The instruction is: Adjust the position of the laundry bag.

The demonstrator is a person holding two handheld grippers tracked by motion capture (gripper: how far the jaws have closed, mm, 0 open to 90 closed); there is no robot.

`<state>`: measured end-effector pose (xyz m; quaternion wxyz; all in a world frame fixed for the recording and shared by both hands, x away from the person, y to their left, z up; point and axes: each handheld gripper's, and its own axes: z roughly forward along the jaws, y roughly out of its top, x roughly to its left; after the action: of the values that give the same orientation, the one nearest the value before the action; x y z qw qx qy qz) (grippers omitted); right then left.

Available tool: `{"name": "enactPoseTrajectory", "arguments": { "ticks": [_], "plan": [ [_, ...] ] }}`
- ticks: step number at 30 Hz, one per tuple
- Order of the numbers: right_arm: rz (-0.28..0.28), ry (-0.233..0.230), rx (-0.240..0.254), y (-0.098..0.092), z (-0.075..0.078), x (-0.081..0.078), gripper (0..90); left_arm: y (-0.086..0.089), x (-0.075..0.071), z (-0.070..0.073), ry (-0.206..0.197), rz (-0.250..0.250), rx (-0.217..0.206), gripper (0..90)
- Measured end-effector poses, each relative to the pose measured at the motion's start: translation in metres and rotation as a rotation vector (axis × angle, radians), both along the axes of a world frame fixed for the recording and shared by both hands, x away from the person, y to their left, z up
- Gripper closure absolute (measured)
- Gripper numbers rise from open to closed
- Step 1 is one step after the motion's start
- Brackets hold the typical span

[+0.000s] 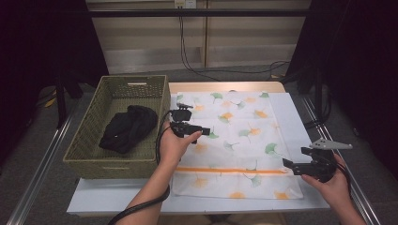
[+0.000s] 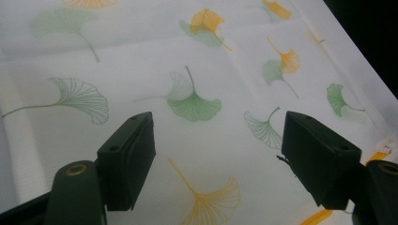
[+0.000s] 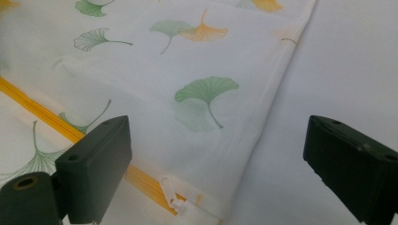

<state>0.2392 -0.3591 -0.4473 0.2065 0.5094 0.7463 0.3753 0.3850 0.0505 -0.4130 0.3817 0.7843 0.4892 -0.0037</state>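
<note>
A white cloth cover printed with green and orange ginkgo leaves [image 1: 239,140] lies flat on the table, an orange zipper line [image 1: 225,170] running across its near part. My left gripper [image 1: 202,131] hovers over the cover's left side, open, with nothing between its jaws; its own view shows the leaf print [image 2: 192,101] below the gripper [image 2: 216,136]. My right gripper [image 1: 287,163] stands open at the cover's right edge near the zipper's end. In the right gripper view the white zipper pull [image 3: 170,190] lies just ahead of the gripper [image 3: 216,140].
A woven green basket [image 1: 89,154] stands at the table's left with a black garment [image 1: 129,127] in it. Bare white table [image 1: 293,112] shows right of the cover. Cables trail from both grippers; metal rails run along both table sides.
</note>
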Motion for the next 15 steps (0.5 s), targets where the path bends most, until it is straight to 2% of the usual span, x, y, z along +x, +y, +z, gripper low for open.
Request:
{"name": "enactPoseTrajectory", "arguments": {
  "ticks": [3,4,6,7,8,9,15],
  "plan": [
    [0.004,0.001,0.011,-0.001,0.000,-0.002,8.0,-0.003,-0.001,-0.005,0.012,-0.018,-0.022,25.5],
    [0.004,0.001,0.011,-0.001,0.000,-0.002,8.0,-0.003,-0.002,-0.006,0.009,-0.033,-0.024,25.5],
    [0.010,0.004,0.015,-0.002,-0.001,-0.003,8.0,-0.007,-0.005,-0.007,-0.004,-0.026,-0.036,24.3],
    [0.010,0.004,0.015,-0.002,-0.001,-0.003,8.0,-0.007,-0.005,-0.008,0.000,-0.046,-0.033,24.3],
    [0.004,0.006,0.019,-0.001,-0.001,-0.003,8.0,-0.010,-0.007,-0.009,0.003,-0.035,-0.058,22.6],
    [0.004,0.008,0.025,-0.002,-0.001,-0.002,8.0,-0.011,-0.008,-0.009,-0.001,-0.050,-0.049,22.0],
    [0.006,0.023,0.041,-0.001,-0.002,0.002,8.0,-0.020,-0.013,-0.016,0.008,-0.099,-0.076,19.9]
  ]
}}
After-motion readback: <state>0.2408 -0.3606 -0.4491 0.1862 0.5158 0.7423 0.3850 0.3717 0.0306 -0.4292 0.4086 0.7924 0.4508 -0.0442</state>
